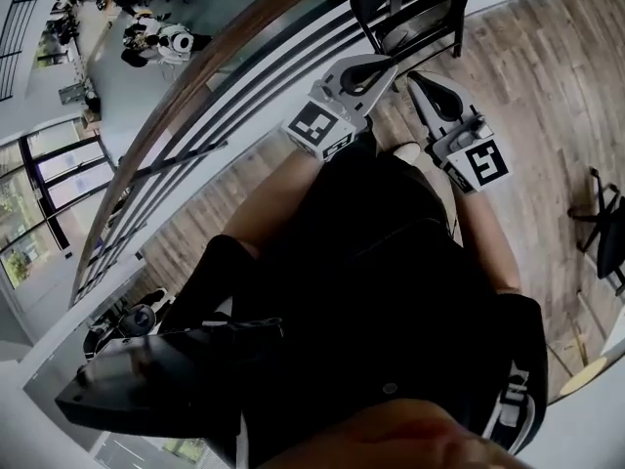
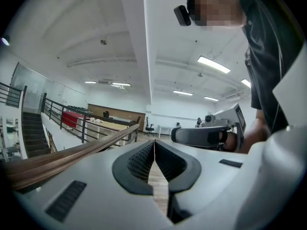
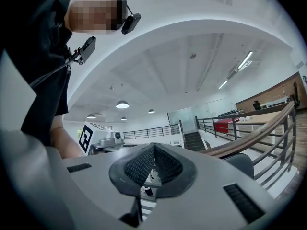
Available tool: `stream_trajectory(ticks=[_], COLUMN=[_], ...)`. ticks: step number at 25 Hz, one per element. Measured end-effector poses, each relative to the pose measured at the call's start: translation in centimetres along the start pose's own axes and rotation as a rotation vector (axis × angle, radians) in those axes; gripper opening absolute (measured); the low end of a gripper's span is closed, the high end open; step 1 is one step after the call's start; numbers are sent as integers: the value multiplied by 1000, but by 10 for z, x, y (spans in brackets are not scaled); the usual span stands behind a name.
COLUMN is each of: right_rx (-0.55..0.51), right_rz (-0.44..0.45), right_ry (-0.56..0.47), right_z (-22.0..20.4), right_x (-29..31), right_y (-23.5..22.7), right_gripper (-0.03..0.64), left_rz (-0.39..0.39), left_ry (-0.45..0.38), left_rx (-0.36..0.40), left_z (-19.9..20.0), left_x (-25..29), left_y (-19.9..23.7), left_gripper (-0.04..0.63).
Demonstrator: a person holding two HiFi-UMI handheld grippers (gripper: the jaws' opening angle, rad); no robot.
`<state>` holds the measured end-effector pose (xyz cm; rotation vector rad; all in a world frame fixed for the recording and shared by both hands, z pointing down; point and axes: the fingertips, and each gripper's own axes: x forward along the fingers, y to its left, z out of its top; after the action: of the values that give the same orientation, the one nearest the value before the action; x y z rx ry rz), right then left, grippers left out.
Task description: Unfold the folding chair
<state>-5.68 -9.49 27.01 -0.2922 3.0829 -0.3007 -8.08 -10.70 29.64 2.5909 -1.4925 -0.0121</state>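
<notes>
Head view: you are aiming left gripper and right gripper, jaws pressed together on nothing, at the folding chair beside the railing, seemingly readying to grasp it.

1. I hold two grippers: my left gripper and my right gripper.
2. I count two marker cubes, one per gripper: the left marker cube and the right marker cube.
3. I see one black chair ahead of me.
4. I see one wooden handrail beside me.
</notes>
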Motion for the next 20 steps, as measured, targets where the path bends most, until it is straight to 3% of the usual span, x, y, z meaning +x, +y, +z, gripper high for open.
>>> stream_trajectory(ticks=[10, 17, 20], right_rx=[-35, 8, 31], right_rz=[-73, -109, -132], right_ry=[-18, 34, 76], right_z=[-27, -65, -79], right_x=[93, 133, 135], right_y=[-62, -99, -108], right_gripper=[6, 6, 6], left_rz=[28, 60, 99], left_ry=[40, 126, 134], left_rx=[-56, 27, -27], left_z=[-62, -121, -138], left_x=[15, 32, 42], left_y=[123, 179, 198], left_gripper=[5, 5, 16])
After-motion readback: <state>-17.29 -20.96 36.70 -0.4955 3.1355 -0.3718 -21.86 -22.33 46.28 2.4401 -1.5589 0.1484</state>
